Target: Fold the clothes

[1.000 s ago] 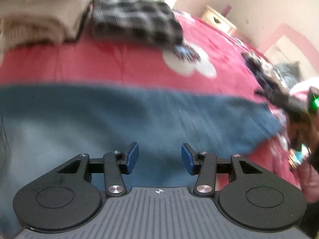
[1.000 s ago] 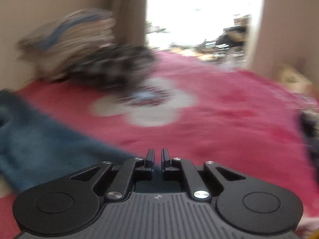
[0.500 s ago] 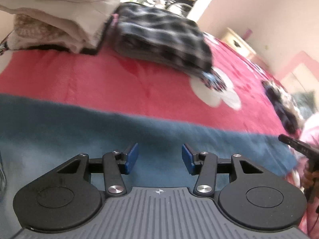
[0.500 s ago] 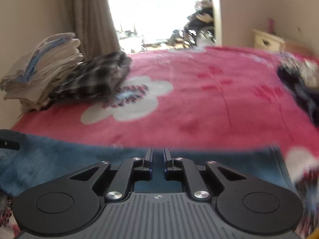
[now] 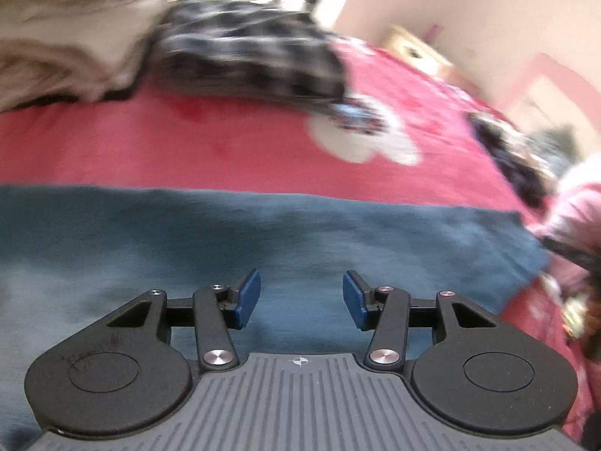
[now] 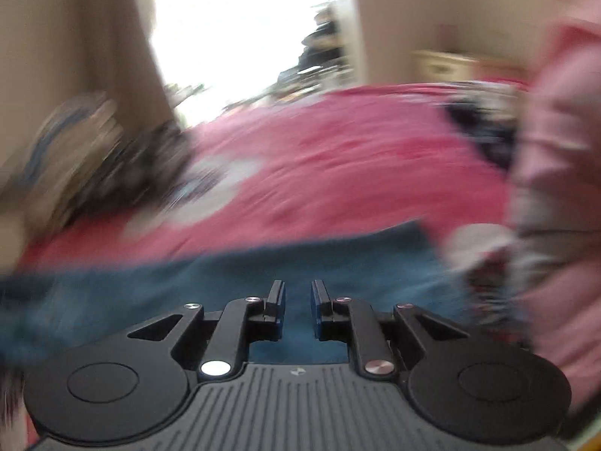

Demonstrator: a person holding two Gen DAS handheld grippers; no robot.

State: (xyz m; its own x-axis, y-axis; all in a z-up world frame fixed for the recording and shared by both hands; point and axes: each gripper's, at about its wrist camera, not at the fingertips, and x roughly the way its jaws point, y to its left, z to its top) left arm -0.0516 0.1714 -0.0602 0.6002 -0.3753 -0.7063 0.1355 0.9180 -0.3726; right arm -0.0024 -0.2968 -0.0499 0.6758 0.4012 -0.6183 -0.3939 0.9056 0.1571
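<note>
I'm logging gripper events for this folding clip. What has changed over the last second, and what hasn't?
The right gripper has opened from nearly shut to a small gap, and it has moved from over the red blanket to over the blue garment. Nothing is visibly gripped. The left gripper stays wide open over the same garment, which still lies spread flat. The checked garment and the folded stack stay put.

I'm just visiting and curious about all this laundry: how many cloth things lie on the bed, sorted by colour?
Blue: 1, the blue garment spread flat nearest the camera.
Black-and-white checked: 1, the checked garment, folded.
Cream or white: 1 stack of folded clothes; pieces too blurred to count.
Dark: 1 dark heap at the far right.
Total: 4 on the red blanket.
</note>
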